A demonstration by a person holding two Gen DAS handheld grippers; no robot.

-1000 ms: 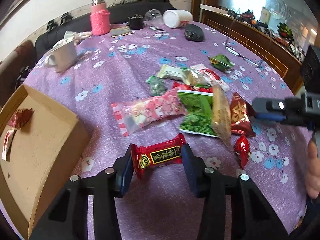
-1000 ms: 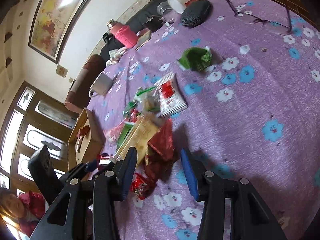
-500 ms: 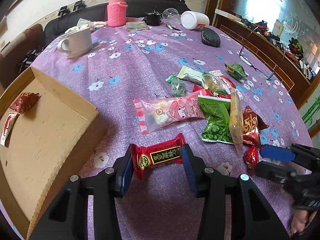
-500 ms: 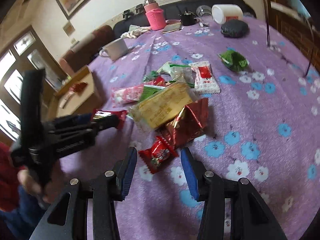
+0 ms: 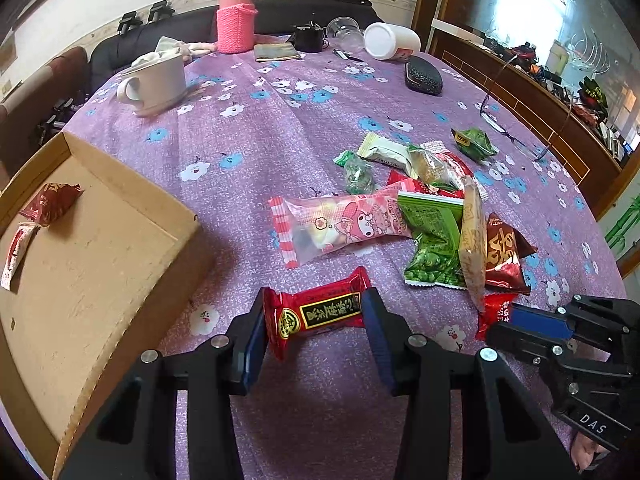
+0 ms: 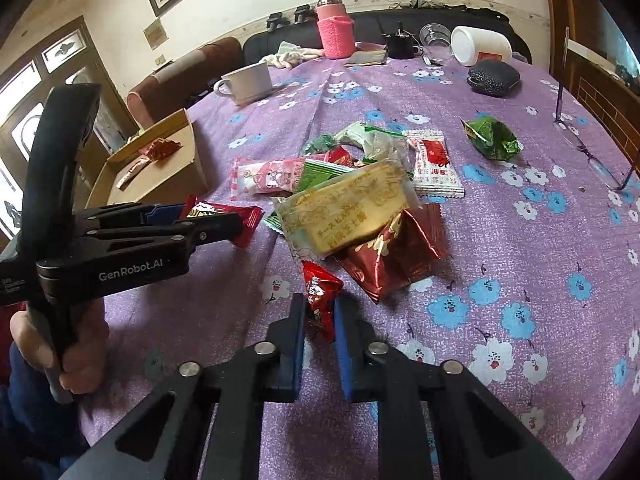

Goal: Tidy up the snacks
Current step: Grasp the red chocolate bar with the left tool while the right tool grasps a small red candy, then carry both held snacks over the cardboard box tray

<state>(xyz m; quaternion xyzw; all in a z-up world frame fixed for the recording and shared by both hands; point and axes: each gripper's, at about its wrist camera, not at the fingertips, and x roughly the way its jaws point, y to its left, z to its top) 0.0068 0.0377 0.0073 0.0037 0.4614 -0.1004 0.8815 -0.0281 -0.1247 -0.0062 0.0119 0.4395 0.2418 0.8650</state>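
Step in hand: pick-up phase of sorting snacks into the shallow brown cardboard box (image 5: 100, 264). Both grippers loaded, neither yet over the box.

Left gripper (image 5: 314, 316): clamped on a red foil snack bar with a black-and-gold label (image 5: 320, 312), held crosswise between the blue pads, ends sticking out past both jaws, clear of the table (image 5: 280, 128). Box just to the left of this gripper, two red packets already inside at its far end.

Right gripper (image 6: 318, 320): jaws together on a small red foil packet (image 6: 320, 300), pinched at its lower half, upper half standing up ahead of the pads. Directly beyond this gripper: the snack heap, nearest a dark red foil pouch (image 6: 394, 256) under a pale yellow biscuit pack (image 6: 352, 212). Box well off to the left, past the left gripper.

Next move, as judged: lift the small packet free of the heap, carry both loads left over the box, part the jaws there. Risk: thin foil slipping from the pinch.
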